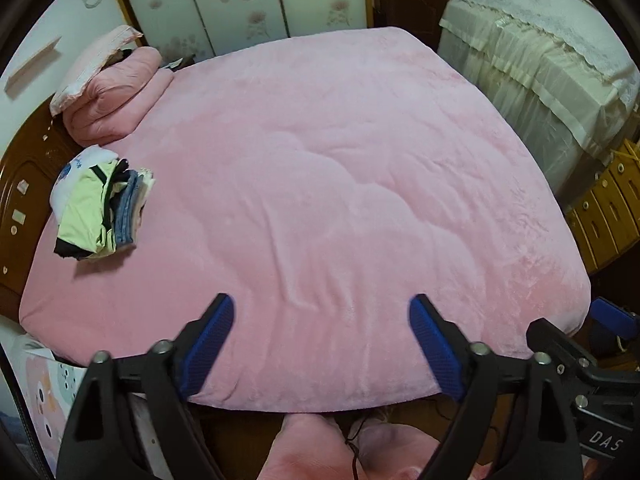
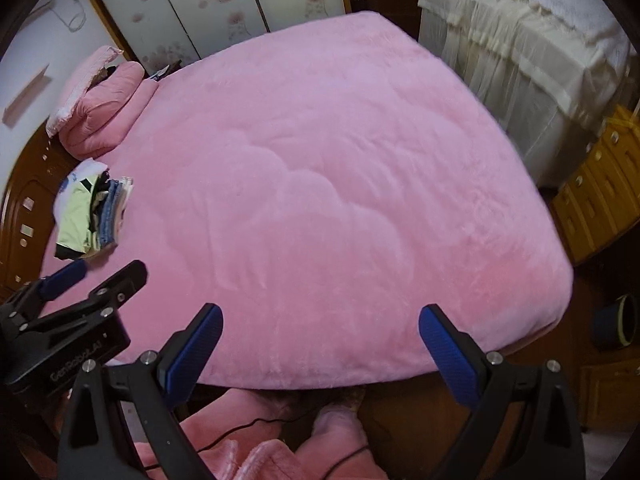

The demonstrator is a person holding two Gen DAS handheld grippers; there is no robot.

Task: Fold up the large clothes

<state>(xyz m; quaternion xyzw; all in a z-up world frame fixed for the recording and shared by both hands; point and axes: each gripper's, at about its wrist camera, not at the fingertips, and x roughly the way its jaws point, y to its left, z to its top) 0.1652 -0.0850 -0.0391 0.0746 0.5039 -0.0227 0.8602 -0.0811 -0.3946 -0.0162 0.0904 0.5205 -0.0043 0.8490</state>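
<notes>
Both claws, L (image 1: 320, 320) & R (image 2: 320, 330), gape empty over bed (image 1: 320, 160); folded stack (image 1: 100, 204) lies far-left by headboard, nearer L claw; no unfolded garment visible.

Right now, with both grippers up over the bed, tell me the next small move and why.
Probably reach the left gripper toward the stack of folded clothes near the headboard. Both it and the right gripper hang open and empty, the pink blanket lies bare, and no unfolded garment shows on it.
</notes>
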